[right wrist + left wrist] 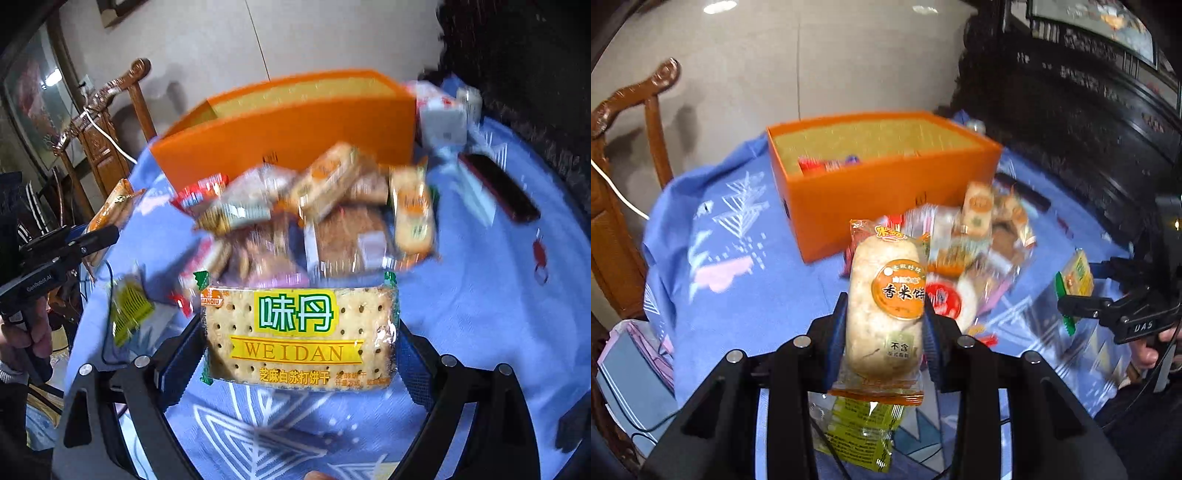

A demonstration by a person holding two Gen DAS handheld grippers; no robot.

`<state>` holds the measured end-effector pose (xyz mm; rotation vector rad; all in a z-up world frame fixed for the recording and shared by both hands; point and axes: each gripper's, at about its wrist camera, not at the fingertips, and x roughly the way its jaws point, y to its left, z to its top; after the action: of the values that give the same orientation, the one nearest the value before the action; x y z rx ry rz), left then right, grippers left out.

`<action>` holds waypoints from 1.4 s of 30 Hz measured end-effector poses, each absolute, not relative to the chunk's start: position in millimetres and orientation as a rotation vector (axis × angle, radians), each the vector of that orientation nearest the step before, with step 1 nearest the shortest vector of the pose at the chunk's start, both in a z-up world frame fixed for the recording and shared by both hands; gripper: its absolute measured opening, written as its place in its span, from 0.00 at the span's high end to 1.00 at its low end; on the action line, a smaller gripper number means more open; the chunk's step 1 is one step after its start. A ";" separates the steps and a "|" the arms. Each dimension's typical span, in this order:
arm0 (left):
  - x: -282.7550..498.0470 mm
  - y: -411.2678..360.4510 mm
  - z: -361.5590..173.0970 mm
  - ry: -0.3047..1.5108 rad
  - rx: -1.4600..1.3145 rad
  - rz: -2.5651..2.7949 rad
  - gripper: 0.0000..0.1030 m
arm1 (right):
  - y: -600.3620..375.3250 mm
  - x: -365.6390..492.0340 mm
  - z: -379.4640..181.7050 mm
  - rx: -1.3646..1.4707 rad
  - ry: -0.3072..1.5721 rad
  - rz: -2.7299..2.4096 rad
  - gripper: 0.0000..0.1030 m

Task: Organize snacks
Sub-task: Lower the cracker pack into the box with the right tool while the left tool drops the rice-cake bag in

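My left gripper [884,332] is shut on a pale rice cracker packet [886,302] with an orange round label, held upright above the blue cloth. My right gripper [299,354] is shut on a yellow soda cracker packet [301,336] marked WEIDAN, held flat between the blue pads. An open orange box [886,199] stands at the back with a few red wrappers inside. A blurred pile of several wrapped snacks [314,221] lies in front of the orange box [288,136]. A yellow-green packet [857,432] lies on the cloth under my left gripper.
The round table wears a blue patterned cloth [738,280]. A carved wooden chair [628,147] stands at the left, dark carved furniture [1071,110] at the right. White cartons [443,114] and a dark red bar [498,188] lie right of the box.
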<state>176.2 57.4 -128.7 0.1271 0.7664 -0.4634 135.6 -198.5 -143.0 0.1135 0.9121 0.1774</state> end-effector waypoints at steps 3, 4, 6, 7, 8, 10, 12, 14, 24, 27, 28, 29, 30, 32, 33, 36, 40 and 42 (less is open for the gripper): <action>182.6 54.7 -101.8 0.713 0.117 -0.445 0.65 | -200.6 145.2 -116.7 0.108 0.852 0.201 0.09; 186.1 53.0 -94.3 0.701 0.115 -0.442 0.65 | -200.4 151.1 -103.9 0.099 0.820 0.210 0.09; 196.6 47.7 -73.5 0.670 0.102 -0.433 0.65 | -199.7 162.0 -86.4 0.083 0.777 0.210 0.09; 202.8 45.5 -65.6 0.657 0.095 -0.433 0.65 | -200.1 170.5 -74.0 0.082 0.747 0.214 0.09; 211.3 42.3 -55.2 0.642 0.080 -0.435 0.65 | -201.6 178.3 -64.7 0.088 0.728 0.220 0.09; 224.9 36.3 -41.8 0.626 0.066 -0.424 0.65 | -203.1 197.4 -49.8 0.097 0.700 0.229 0.09; 241.5 29.7 -31.0 0.614 0.054 -0.411 0.65 | -204.4 215.1 -39.2 0.091 0.674 0.214 0.09; 260.8 23.0 -23.5 0.609 0.046 -0.398 0.65 | -206.8 236.8 -29.2 0.086 0.646 0.202 0.09; 331.8 -9.0 -8.4 0.598 0.074 -0.311 0.48 | -198.3 321.8 -8.2 0.048 0.584 0.172 0.06; 336.6 -9.8 -9.9 0.596 0.077 -0.165 0.04 | -198.6 331.2 -13.5 0.055 0.613 0.142 0.04; 333.7 -8.3 -11.1 0.598 0.072 -0.157 0.04 | -199.6 328.8 -14.6 0.066 0.613 0.149 0.04; 330.2 -6.4 -13.3 0.607 0.064 -0.172 0.04 | -201.8 324.2 -16.7 0.076 0.614 0.156 0.04; 324.4 -4.2 -17.6 0.623 0.053 -0.195 0.04 | -204.3 318.8 -19.6 0.079 0.619 0.152 0.04; 311.6 0.4 -28.2 0.654 0.042 -0.195 0.04 | -209.0 307.6 -26.6 0.078 0.629 0.137 0.04; 304.4 5.1 -35.0 0.665 0.038 -0.191 0.04 | -213.4 299.2 -31.6 0.083 0.637 0.134 0.04; 276.8 18.7 -54.6 0.684 0.020 -0.169 0.04 | -225.7 271.8 -47.3 0.118 0.661 0.122 0.04; 239.2 38.3 -80.6 0.721 -0.006 -0.166 0.04 | -231.2 237.2 -76.8 0.140 0.703 0.127 0.04; 222.9 48.0 -91.7 0.741 -0.031 -0.166 0.04 | -229.4 221.3 -97.5 0.135 0.735 0.133 0.04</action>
<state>222.9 48.0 -91.7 -0.0313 0.7414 -0.1658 221.3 -229.4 -97.5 0.1354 0.7349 0.1335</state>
